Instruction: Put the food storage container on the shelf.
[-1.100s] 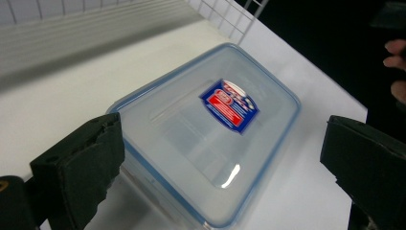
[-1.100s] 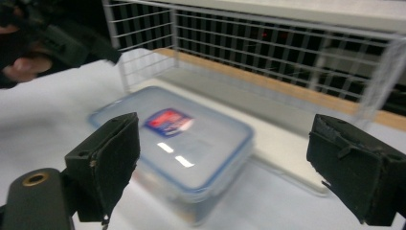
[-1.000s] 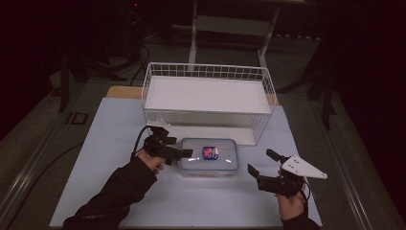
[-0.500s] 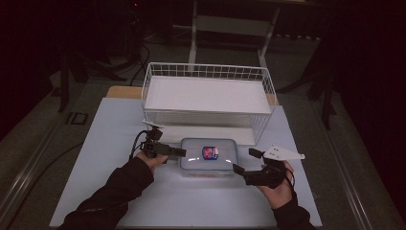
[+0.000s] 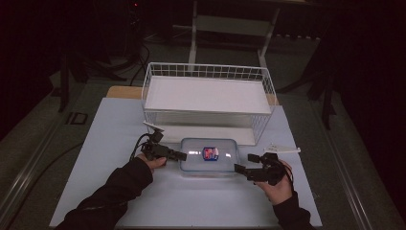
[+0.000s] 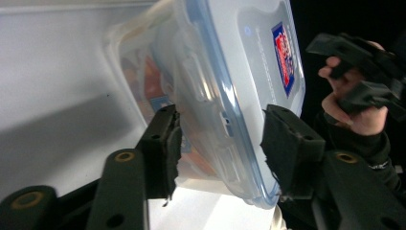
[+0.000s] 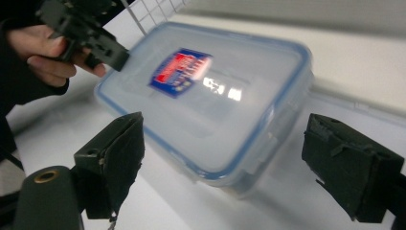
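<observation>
Box position: the box (image 5: 208, 156), clear with a blue-rimmed lid and a red-and-blue label, lies on the white surface (image 5: 105, 143), just in front of the wire basket (image 5: 207, 98) and between the two tools.
Left tool (image 6: 220, 153): jaws astride the box's left end; the left pad appears to touch the wall and the right pad sits against the lid rim. Judged closed on the box, though how firmly cannot be told.
Right tool (image 7: 222, 163): jaws wide apart, holding nothing, lined up with the box's right end but clear of it.
Risk, slip: the left tool bears on a smooth wall and a lid edge at one end only. A lift from that end alone would likely let the box tip or slide out.
Risk, lid: pad pressure on the rim or a clasp could pop the lid loose.
Risk, push: if the right tool advances off-centre, one jaw would strike the end wall and skid the box on the surface or twist it in the left tool's hold.
Risk, basket: the basket's front wire is near; a low lift could catch it.
High view: gives the layout, with box, basket and both hands in relation; pad contact is too small to judge.
Left gripper view: shows pad placement on the box, coloured contents through its wall, and the far tool's hand (image 6: 356, 103).
Right gripper view: shows the open gap and a clasp on the near end.
</observation>
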Action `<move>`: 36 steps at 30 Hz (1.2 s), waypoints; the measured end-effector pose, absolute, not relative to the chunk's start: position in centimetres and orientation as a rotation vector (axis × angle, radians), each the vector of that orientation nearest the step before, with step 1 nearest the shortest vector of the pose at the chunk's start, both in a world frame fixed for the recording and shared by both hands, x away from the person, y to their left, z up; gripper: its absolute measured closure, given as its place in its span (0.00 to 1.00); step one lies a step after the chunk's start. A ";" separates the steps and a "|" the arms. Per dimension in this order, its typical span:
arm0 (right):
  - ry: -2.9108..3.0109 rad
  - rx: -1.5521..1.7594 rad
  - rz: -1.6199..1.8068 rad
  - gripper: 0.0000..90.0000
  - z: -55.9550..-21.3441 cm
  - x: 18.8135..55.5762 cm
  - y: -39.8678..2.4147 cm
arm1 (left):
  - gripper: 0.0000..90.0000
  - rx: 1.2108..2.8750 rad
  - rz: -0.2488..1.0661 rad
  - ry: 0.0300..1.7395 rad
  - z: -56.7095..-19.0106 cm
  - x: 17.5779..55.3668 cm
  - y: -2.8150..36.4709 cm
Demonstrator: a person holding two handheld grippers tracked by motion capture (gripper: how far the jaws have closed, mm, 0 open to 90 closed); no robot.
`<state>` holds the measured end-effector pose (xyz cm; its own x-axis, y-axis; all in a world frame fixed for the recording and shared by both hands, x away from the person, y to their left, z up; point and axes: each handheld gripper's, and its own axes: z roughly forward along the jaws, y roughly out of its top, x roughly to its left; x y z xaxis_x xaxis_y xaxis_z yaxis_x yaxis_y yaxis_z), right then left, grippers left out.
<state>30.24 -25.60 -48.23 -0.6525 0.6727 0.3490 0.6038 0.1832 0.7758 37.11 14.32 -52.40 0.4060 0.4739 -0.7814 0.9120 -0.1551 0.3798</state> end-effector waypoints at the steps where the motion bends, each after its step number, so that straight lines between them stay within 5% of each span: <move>1: 2.364 1.333 1.502 0.17 -48.6 30.7 -26.0 | 0.59 1.793 -0.606 1.173 -52.1 36.7 14.3; 12: 2.415 1.466 1.558 0.22 -50.2 32.2 -26.2 | 0.64 1.862 -0.499 1.032 -51.2 34.7 14.1; 23: 2.486 1.477 1.582 0.45 -50.7 32.2 -25.6 | 0.65 1.873 -0.460 0.997 -51.1 33.9 14.2; 36: 2.465 1.514 1.667 0.52 -50.3 31.6 -26.4 | 0.65 1.852 -0.340 0.978 -49.8 32.5 14.1</move>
